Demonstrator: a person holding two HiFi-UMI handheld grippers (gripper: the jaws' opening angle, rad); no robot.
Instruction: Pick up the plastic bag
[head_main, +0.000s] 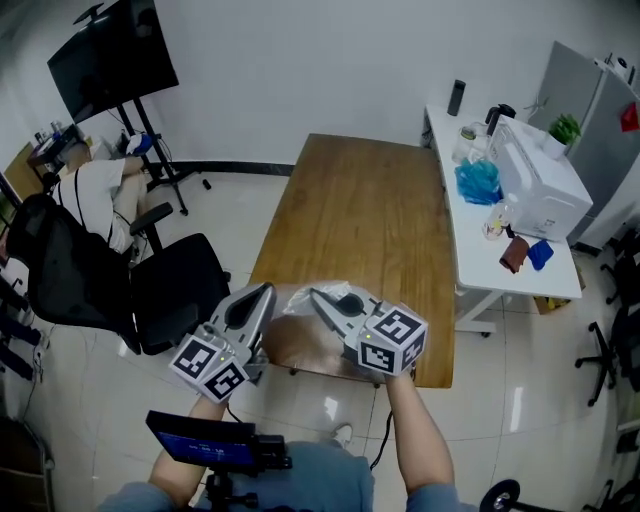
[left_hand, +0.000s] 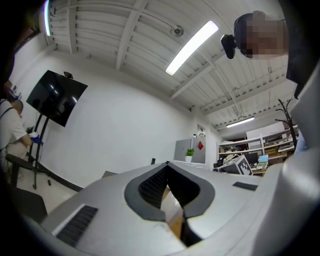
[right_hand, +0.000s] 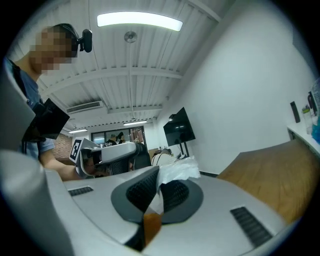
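right gripper (right_hand: 158, 174) pinches the plastic bag (right_hand: 179, 168) over the wooden table (right_hand: 272, 165).

Long wooden table (head_main: 370, 200) ahead, bare along its far and middle stretch, open for a pass from above or either long side. Near edge crowded: plastic bag (head_main: 298, 298) bunched between left gripper (head_main: 268, 290) and right gripper (head_main: 316, 294), with little room between the two. Left of the table, open tiled floor (head_main: 230, 215), then a black office chair (head_main: 170, 295) near the near corner. Right of the table, only a narrow aisle, bounded by a white desk (head_main: 470, 270) loaded with a printer (head_main: 540, 180) and a blue bag (head_main: 478, 182).
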